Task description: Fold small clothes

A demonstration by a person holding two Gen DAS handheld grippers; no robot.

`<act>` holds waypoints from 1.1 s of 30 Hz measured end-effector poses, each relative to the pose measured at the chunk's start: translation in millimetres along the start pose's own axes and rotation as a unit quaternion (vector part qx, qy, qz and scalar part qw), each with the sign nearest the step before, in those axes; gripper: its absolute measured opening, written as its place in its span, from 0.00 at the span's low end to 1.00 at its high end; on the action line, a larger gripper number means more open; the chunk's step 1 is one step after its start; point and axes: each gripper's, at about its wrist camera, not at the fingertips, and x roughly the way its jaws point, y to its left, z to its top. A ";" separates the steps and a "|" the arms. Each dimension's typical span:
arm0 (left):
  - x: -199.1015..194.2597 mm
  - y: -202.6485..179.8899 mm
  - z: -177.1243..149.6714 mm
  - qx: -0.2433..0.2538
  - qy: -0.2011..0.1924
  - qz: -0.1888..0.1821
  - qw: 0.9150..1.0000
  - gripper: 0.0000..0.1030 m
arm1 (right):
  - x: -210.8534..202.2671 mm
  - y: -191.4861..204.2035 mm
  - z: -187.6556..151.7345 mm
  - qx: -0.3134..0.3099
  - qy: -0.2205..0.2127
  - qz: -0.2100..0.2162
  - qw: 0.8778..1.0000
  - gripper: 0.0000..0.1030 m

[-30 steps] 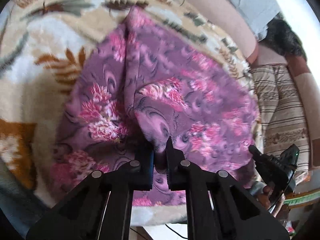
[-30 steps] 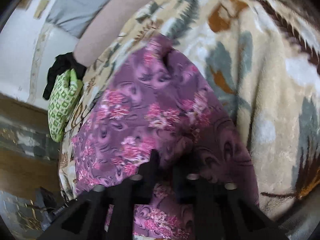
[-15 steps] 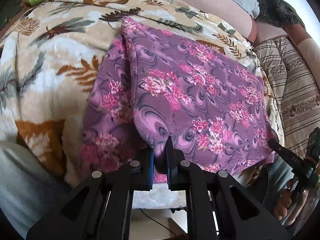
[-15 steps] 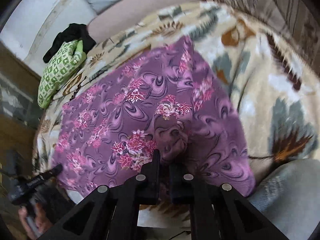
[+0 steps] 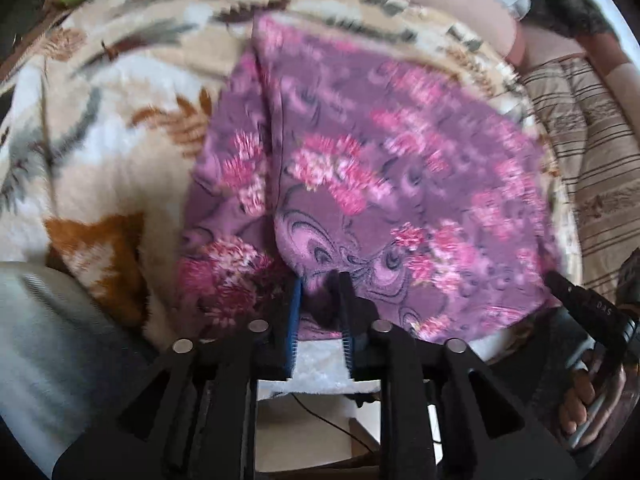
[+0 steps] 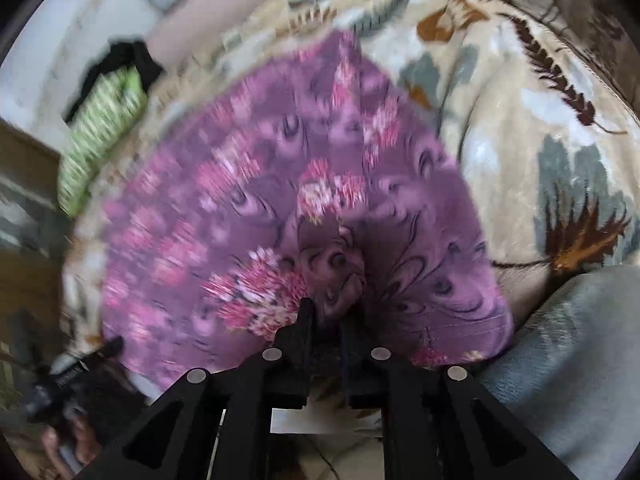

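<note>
Lay folded on blanket (image 5: 100, 152): purple cloth (image 5: 400, 184). Just parted and loosened: left gripper (image 5: 320, 280) and right gripper (image 6: 326, 312), cloth's 6 o'clock hem between jaws.

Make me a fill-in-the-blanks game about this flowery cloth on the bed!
1. The cloth is mostly ____ with pink flowers.
2. It lies on a blanket printed with ____.
3. In the right wrist view, the bundle past the cloth's far left corner is ____ and white.
4. The left gripper has just been opening, a corner of ____ between its jaws.

Missing words: purple; leaves; green; cloth
</note>
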 end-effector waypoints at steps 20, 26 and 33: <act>44.9 29.8 67.4 -0.050 -0.002 0.017 0.999 0.45 | 33.9 -8.3 64.6 -0.006 0.023 -0.010 1.000 0.38; 43.5 23.5 60.5 -0.036 0.001 0.007 0.999 0.42 | 16.2 -6.1 57.9 -0.013 -0.012 -0.009 1.000 0.37; 51.1 11.7 58.8 -0.003 0.001 0.040 0.999 0.42 | 45.0 0.2 53.1 -0.023 0.049 -0.034 0.998 0.47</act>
